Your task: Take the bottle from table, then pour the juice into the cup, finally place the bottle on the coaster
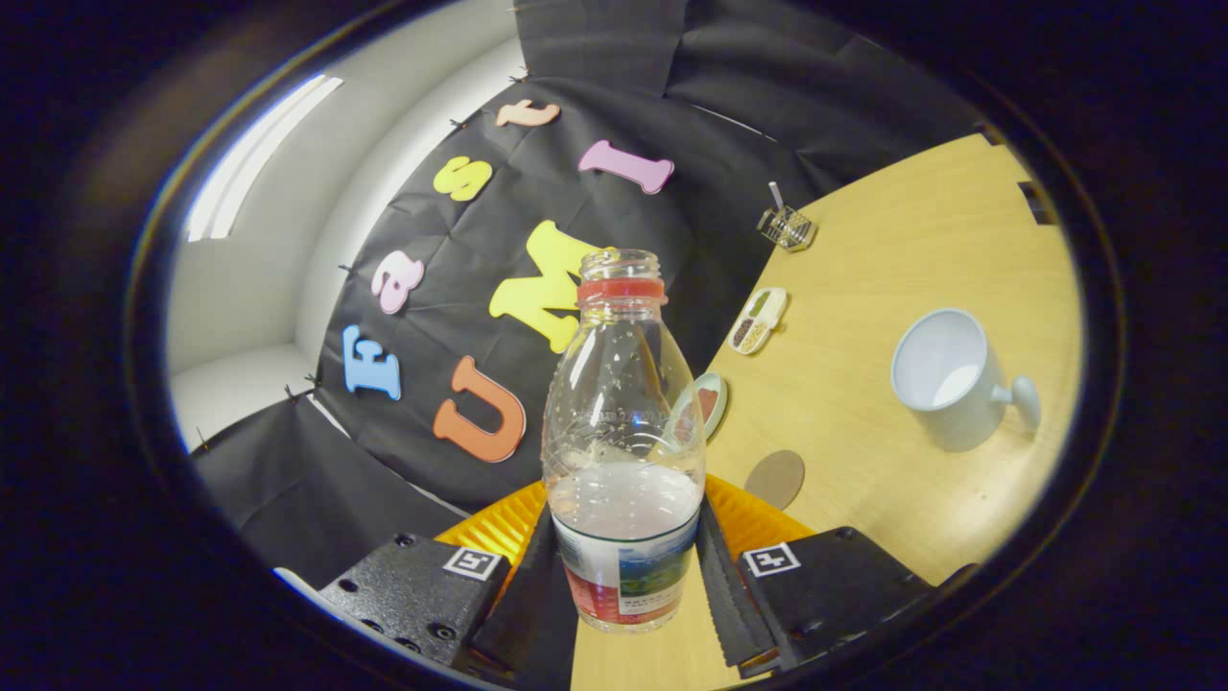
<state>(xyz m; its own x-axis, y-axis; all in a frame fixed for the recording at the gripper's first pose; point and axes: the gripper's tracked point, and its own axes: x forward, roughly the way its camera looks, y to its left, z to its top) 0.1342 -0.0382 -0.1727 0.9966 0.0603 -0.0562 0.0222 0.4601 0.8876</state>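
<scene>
A clear plastic bottle [622, 441] with a red neck ring and no cap stands between my fingers, roughly a third full of pale liquid. My gripper [624, 576] is shut on the bottle, both pads pressed against its labelled lower part. The view is tilted, so the wooden table [883, 288] slopes away beyond the bottle. A white cup [945, 376] with a handle rests on the table ahead, some liquid in its bottom. A round brown coaster [775, 478] lies on the table just beyond the fingers, between bottle and cup.
A small oval dish [708, 401] lies just behind the bottle. Farther along the table edge sit an oblong tray of small items [758, 321] and a small metal wire basket [787, 226]. The black cloth wall rises behind the table.
</scene>
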